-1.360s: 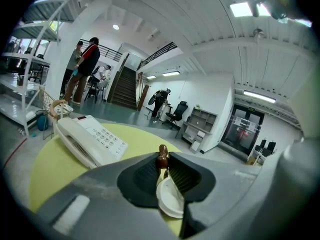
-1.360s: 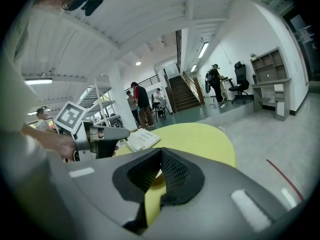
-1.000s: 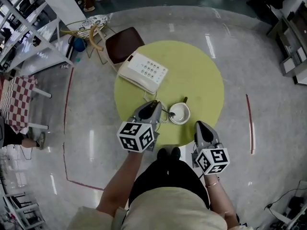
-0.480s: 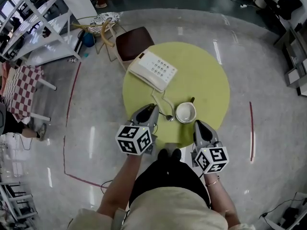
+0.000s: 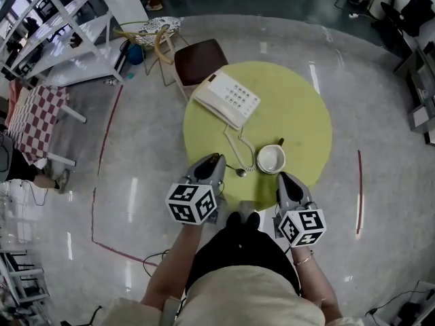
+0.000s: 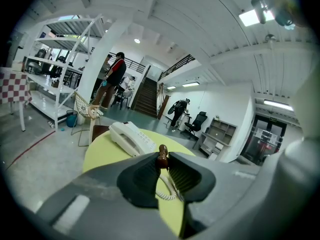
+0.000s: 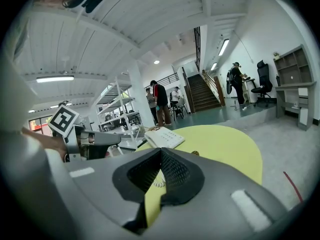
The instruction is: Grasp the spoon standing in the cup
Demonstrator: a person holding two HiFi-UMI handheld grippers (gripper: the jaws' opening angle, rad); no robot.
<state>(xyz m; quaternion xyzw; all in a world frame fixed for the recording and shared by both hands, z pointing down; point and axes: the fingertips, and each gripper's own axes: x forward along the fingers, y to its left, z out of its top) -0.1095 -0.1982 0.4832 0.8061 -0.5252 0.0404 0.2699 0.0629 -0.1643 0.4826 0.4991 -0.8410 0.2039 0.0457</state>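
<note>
Firmly pinches spoon (image 6: 162, 154) by brown handle tip in left tongs (image 5: 217, 157), bowl end slanting toward cup (image 5: 270, 159), just left of it; holds right tongs (image 7: 160, 151) empty, tips together, nearer cup.

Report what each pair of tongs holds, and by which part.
Left tongs pinch the spoon by its brown handle tip; right tongs hold nothing.

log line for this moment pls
left gripper: shut on spoon | spoon: out of cup, beside it | right gripper: shut, empty
</note>
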